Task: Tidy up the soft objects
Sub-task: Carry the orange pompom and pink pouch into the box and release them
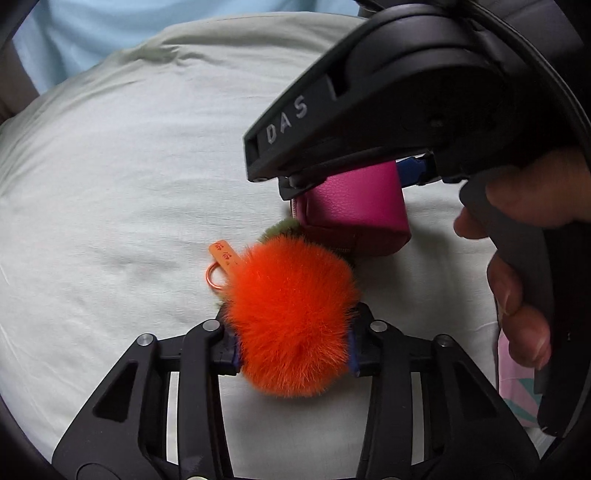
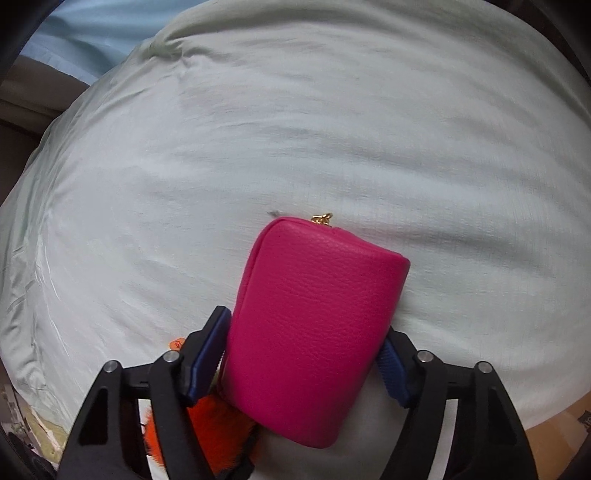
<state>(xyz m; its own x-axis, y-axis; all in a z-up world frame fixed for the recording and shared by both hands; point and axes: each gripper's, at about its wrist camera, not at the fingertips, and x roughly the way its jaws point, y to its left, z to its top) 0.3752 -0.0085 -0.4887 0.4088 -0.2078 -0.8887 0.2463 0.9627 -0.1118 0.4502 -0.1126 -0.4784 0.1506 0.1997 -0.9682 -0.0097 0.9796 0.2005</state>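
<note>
My left gripper (image 1: 293, 354) is shut on a fluffy orange pom-pom keychain (image 1: 291, 317) with an orange tag and ring (image 1: 221, 266) and a bit of green fur behind it. My right gripper (image 2: 306, 358) is shut on a pink leather pouch (image 2: 314, 325) with a gold zipper pull at its far end. In the left wrist view the right gripper (image 1: 369, 110) holds the pouch (image 1: 354, 203) just beyond and right of the pom-pom, nearly touching it. In the right wrist view the pom-pom (image 2: 207, 424) shows under the left finger. Both hover over a pale green sheet (image 2: 258, 147).
The pale green sheet (image 1: 110, 184) covers a bed. A light blue fabric (image 1: 110, 33) lies at the far edge. A pink patterned cloth (image 1: 517, 387) shows at the right under my right hand. A brown surface (image 2: 22, 110) lies to the left.
</note>
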